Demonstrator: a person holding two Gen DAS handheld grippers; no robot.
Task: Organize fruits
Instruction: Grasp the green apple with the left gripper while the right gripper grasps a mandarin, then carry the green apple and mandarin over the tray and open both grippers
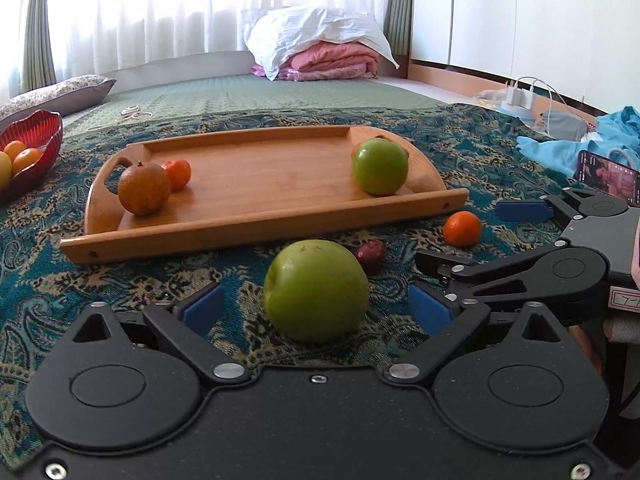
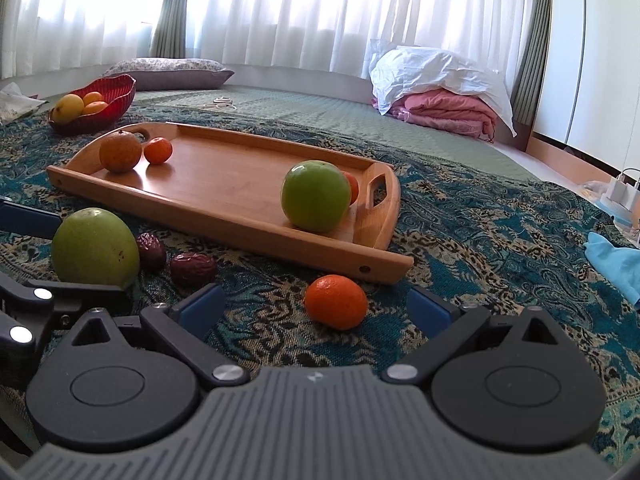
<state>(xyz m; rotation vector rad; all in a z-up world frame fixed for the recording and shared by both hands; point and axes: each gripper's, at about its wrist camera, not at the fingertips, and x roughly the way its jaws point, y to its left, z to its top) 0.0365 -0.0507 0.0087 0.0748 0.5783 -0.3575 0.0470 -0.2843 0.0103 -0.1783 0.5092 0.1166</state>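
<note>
A wooden tray (image 1: pixel 256 184) (image 2: pixel 224 184) lies on the patterned cloth. It holds a green apple (image 1: pixel 380 166) (image 2: pixel 315 196), a brownish orange (image 1: pixel 144 188) (image 2: pixel 120 151) and a small tangerine (image 1: pixel 178 173) (image 2: pixel 158 150); another tangerine (image 2: pixel 353 188) peeks from behind the apple. My left gripper (image 1: pixel 316 310) is open around a second green apple (image 1: pixel 316 290) (image 2: pixel 95 246) on the cloth. My right gripper (image 2: pixel 316 310) is open, with a loose tangerine (image 2: pixel 336 301) (image 1: pixel 462 228) between its blue pads. Two red dates (image 2: pixel 193 267) (image 2: pixel 151 251) lie beside the apple.
A red bowl (image 2: pixel 116 96) (image 1: pixel 38 136) with yellow and orange fruit stands at the far left. A phone (image 1: pixel 608 176) and blue cloth (image 1: pixel 568 148) lie at the right. Folded bedding (image 2: pixel 444 108) and a pillow (image 2: pixel 168 70) sit by the curtains.
</note>
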